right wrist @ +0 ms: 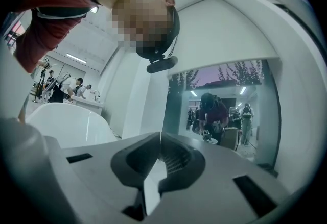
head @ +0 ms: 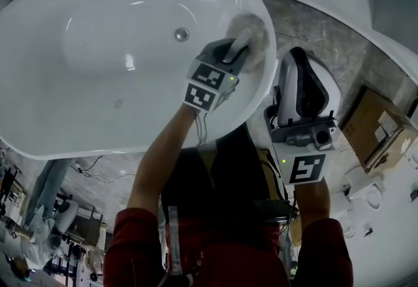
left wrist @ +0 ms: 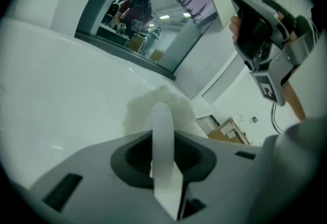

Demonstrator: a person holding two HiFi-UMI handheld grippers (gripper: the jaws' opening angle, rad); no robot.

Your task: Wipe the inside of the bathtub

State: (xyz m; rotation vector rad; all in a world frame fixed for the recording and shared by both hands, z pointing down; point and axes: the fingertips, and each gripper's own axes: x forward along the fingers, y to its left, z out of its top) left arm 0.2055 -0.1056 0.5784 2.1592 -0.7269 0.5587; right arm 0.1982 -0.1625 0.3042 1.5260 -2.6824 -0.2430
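The white oval bathtub fills the upper left of the head view, with its drain near the middle. My left gripper reaches inside the tub's right end, shut on a fluffy white cloth that presses against the inner wall. In the left gripper view the cloth bulges past the closed left gripper onto the tub wall. My right gripper is held outside the tub, to its right, above the floor. Its jaws meet with nothing between them.
A second white tub rim curves across the upper right, with marble floor between the tubs. A cardboard box lies at the right. The right gripper hangs close beside the left one. People stand in the background.
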